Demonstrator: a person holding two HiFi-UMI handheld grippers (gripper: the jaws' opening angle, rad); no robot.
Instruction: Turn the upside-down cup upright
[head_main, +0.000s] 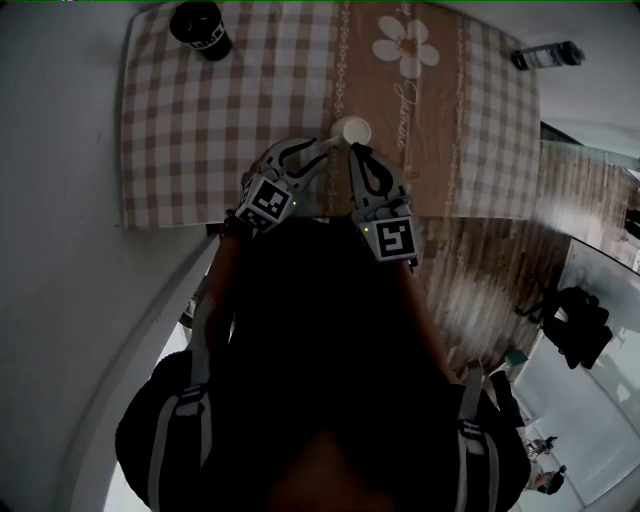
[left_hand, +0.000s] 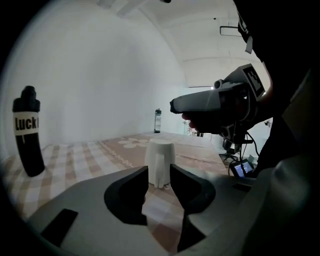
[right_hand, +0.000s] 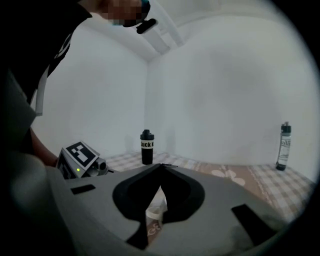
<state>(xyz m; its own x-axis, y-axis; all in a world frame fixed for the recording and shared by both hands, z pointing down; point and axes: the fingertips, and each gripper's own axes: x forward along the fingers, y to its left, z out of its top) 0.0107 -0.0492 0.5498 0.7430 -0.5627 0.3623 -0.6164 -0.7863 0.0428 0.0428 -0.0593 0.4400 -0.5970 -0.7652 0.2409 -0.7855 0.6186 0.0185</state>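
The white cup (left_hand: 160, 160) stands upside-down on the checked tablecloth (left_hand: 100, 155), with a flat handle down its near side. My left gripper (left_hand: 159, 171) is open, low over the cloth, and its jaw tips are just short of the cup on either side of it, without pressing on it. From the head view the cup (head_main: 350, 129) sits near the cloth's front edge, with the left gripper (head_main: 325, 145) and right gripper (head_main: 353, 150) close behind it. My right gripper (right_hand: 161, 169) is shut and empty; a piece of the cup (right_hand: 155, 212) shows below its jaws.
A black bottle (head_main: 200, 28) stands at the cloth's far left corner. A slim clear bottle (head_main: 545, 55) stands at the far right. The cloth's front edge (head_main: 300, 218) runs just under my grippers. Walls close off the table's far sides.
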